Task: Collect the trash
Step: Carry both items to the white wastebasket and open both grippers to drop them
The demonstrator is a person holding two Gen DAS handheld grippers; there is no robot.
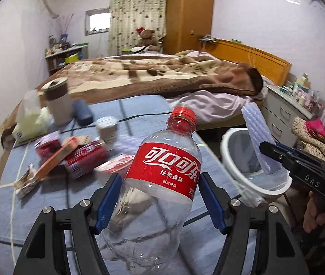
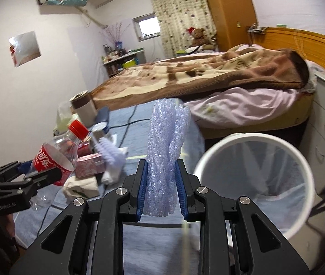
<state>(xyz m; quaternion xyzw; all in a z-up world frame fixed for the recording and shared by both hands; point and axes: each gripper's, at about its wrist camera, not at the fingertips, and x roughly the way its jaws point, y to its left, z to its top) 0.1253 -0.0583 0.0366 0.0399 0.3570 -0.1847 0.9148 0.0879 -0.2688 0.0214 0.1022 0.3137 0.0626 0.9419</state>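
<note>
My left gripper [image 1: 160,183] is shut on an empty clear cola bottle [image 1: 162,160] with a red label and red cap, lifted above the blue-clothed table [image 1: 48,194]. In the right wrist view the same bottle [image 2: 50,158] shows tilted at the left, in the left gripper [image 2: 41,169]. My right gripper [image 2: 161,162] is shut on an upright purple foam net sleeve [image 2: 164,137]. To the right of the table stands a white bin [image 2: 254,136] with a thin liner. From the left wrist, the foam sleeve [image 1: 256,133] and right gripper [image 1: 272,151] hang over the bin's rim [image 1: 225,158].
Red boxes [image 1: 84,158], a paper cup [image 1: 106,128], a tissue pack [image 1: 29,123], a tall canister [image 1: 57,100] and another purple foam net [image 2: 111,151] lie on the table. A bed [image 1: 151,73] stands behind it, white drawers [image 1: 281,114] beyond the bin.
</note>
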